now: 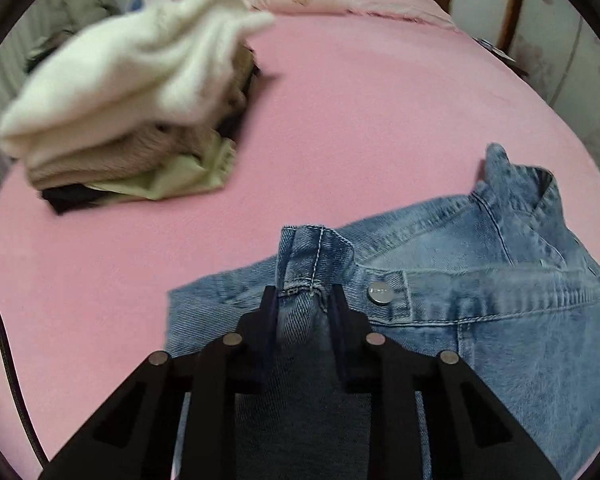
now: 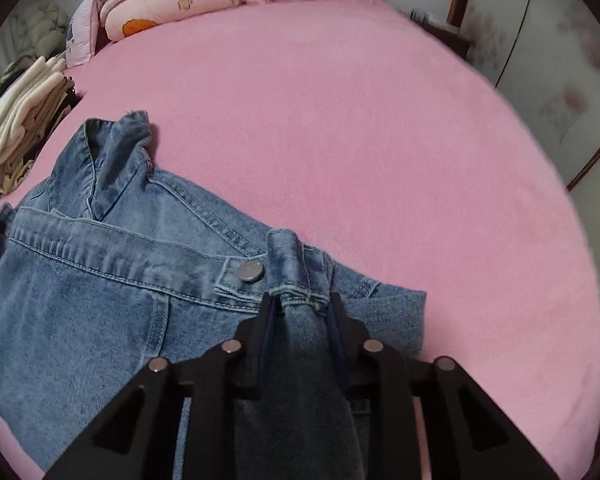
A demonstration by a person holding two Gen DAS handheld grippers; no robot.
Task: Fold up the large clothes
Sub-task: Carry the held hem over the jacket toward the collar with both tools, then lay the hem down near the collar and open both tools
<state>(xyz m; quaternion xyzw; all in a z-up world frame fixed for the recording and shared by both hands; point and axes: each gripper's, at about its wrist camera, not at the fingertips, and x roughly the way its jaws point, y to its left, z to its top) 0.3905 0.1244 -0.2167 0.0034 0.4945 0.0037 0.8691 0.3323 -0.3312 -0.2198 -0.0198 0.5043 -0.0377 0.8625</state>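
Observation:
A light-blue denim jacket (image 1: 480,320) lies on the pink bed, collar (image 1: 516,184) pointing away. My left gripper (image 1: 302,294) is shut on a bunched fold of the jacket's hem band, just left of a silver button (image 1: 381,292). In the right wrist view the same jacket (image 2: 92,304) spreads to the left. My right gripper (image 2: 301,300) is shut on a bunched fold of denim at the jacket's right edge, just right of a silver button (image 2: 250,271). The collar (image 2: 112,156) stands up at the far left.
A stack of folded clothes (image 1: 120,112), white on top, then beige, pale green and black, sits on the pink bedsheet (image 1: 360,120) at the left. It also shows in the right wrist view (image 2: 16,128). Folded pink quilts (image 2: 160,4) lie by the headboard.

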